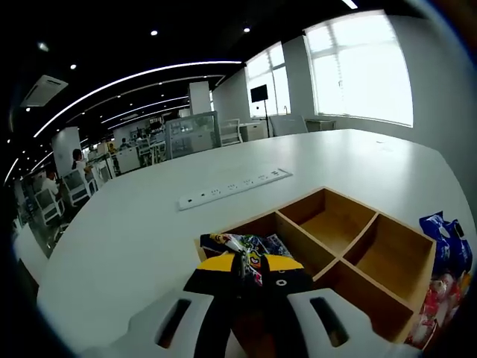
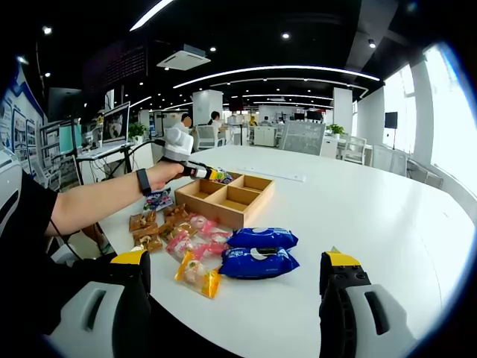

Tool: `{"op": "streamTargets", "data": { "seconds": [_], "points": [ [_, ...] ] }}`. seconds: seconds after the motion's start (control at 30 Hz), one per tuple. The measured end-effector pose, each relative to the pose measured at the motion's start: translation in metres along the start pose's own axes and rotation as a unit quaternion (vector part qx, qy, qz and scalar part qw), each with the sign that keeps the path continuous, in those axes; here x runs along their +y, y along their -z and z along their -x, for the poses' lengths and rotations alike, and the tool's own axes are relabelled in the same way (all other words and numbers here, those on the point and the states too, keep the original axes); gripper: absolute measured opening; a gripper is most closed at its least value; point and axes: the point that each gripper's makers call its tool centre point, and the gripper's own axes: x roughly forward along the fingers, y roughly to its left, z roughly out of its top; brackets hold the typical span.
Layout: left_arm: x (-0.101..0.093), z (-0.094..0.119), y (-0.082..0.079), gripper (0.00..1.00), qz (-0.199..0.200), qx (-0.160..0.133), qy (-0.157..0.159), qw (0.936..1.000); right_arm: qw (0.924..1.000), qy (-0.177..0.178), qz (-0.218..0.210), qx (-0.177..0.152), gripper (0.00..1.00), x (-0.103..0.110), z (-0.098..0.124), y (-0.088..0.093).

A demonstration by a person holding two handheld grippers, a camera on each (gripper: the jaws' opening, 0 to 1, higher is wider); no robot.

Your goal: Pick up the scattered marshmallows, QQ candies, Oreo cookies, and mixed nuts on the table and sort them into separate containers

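Observation:
My left gripper (image 1: 250, 268) is shut on a colourful QQ candy packet (image 1: 242, 245), held over the near-left compartment of a wooden four-part box (image 1: 387, 257). From the right gripper view, that left gripper (image 2: 200, 171) sits in a person's hand above the box (image 2: 223, 212), the candy packet (image 2: 218, 176) at its tip. My right gripper (image 2: 237, 259) stands open and wide, nothing between its jaws. Ahead of it lie two blue Oreo packs (image 2: 261, 239), pink marshmallow packets (image 2: 195, 231), brown nut packets (image 2: 145, 224) and a yellow packet (image 2: 197, 276).
A white power strip (image 1: 235, 186) lies on the white table (image 1: 134, 239) beyond the box. Blue Oreo packs (image 1: 446, 246) and red-pink packets (image 1: 440, 302) rest right of the box. The person's forearm (image 2: 97, 201) reaches across the left. Office desks and chairs stand behind.

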Motion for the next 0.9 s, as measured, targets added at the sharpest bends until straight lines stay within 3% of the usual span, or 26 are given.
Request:
{"op": "streamTargets", "data": {
  "seconds": [0.57, 0.9],
  "points": [
    [0.007, 0.0, -0.013, 0.38, -0.007, -0.028, -0.006, 0.9996, 1.0, -0.001, 0.003, 0.0, 0.9, 0.0, -0.001, -0.002],
    [0.004, 0.003, -0.015, 0.6, -0.001, -0.042, 0.0, 0.9991, 1.0, -0.001, 0.002, -0.001, 0.9, 0.0, 0.0, -0.003]
  ]
}}
